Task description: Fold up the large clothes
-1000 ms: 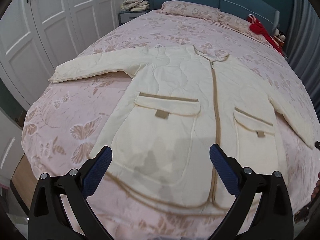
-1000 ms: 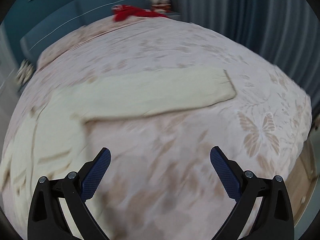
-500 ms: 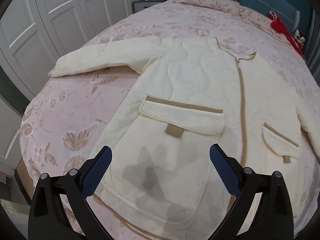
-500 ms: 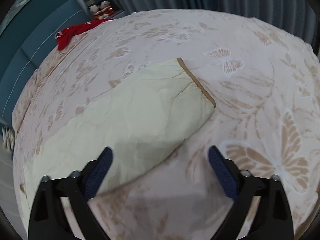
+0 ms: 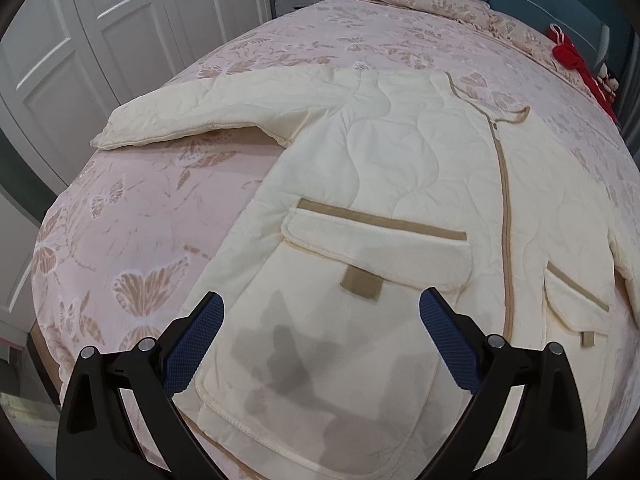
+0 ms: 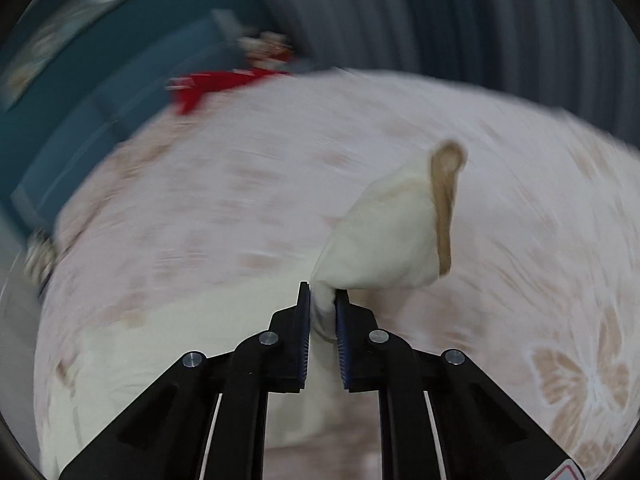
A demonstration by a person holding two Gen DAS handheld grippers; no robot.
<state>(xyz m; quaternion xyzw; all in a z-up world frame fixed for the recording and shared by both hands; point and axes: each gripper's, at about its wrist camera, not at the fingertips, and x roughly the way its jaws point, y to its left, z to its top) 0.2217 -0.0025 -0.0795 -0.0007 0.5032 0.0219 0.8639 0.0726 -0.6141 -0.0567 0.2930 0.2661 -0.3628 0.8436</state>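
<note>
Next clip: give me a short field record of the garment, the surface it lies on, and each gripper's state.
garment: cream quilted jacket, zipped, spread front-up
surface: pink butterfly-print bedspread
left gripper: open, above the jacket's hem, holding nothing
right gripper: jaws have just been closing, now shut on the sleeve near its tan cuff

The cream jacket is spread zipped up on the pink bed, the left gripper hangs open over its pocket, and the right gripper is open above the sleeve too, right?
Not quite. The right gripper is shut on the sleeve, its jaws having just been closing with the fabric pinched between them, as the right wrist view shows. The rest stands: the cream jacket lies zipped on the pink bed, and the left gripper is open over its pocket.
</note>
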